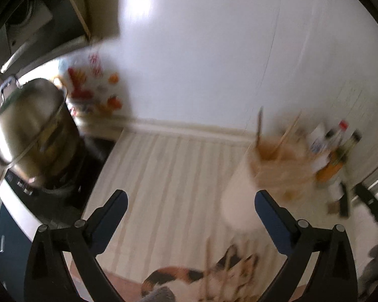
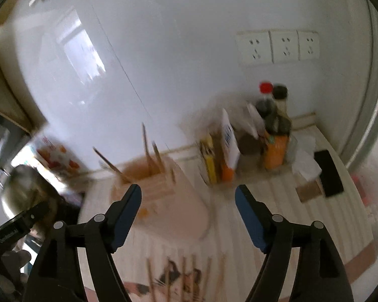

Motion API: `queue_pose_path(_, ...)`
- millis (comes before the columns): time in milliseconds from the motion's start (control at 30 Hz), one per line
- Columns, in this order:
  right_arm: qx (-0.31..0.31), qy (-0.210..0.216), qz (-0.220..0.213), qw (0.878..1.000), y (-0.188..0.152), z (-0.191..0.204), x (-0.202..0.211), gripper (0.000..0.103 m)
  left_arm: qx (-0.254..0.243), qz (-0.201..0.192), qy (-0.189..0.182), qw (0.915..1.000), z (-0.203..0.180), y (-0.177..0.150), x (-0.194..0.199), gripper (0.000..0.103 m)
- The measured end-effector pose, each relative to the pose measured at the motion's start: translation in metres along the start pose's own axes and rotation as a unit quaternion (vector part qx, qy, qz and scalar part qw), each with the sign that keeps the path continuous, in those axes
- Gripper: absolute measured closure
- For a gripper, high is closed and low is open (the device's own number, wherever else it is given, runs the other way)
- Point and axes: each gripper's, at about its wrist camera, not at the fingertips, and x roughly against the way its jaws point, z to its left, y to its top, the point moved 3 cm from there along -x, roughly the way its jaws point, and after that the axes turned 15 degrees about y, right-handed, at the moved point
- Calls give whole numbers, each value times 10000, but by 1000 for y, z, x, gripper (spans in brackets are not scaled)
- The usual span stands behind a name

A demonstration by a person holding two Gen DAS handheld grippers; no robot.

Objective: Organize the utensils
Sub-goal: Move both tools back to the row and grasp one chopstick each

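Wooden holder (image 2: 148, 178) w/ 3 chopsticks (image 2: 145, 146) upright inside, both hand-held grippers (image 1: 191, 201) (image 2: 188, 193) spread, empty

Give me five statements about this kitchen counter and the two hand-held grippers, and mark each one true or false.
1. Both the left hand-held gripper and the right hand-held gripper are open and hold nothing. True.
2. Some chopsticks already stand in the wooden holder. True.
3. All the chopsticks are in the holder. False: several loose chopsticks lie on the cat-print mat near the grippers.
4. The wall has three socket plates above the bottles. True.
5. The steel pot has no lid. False: a lid covers it.
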Motion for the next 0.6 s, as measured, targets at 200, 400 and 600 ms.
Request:
queue_pose_path(200, -235, -279, 724, 9967, -55, -26, -25, 25, -355, 759, 164, 9963, -9, -66, -45, 0)
queue_pose_path(400, -667, -370, 1668, 9830, -117, -60, -61, 30, -829, 2058, -183, 9749, -31, -137, -84, 1)
queue_pose_path(600, -1012, -499, 2417, 9638, -171, -88, -88, 50, -947, 2992, -601, 9476, -58, -197, -117, 26)
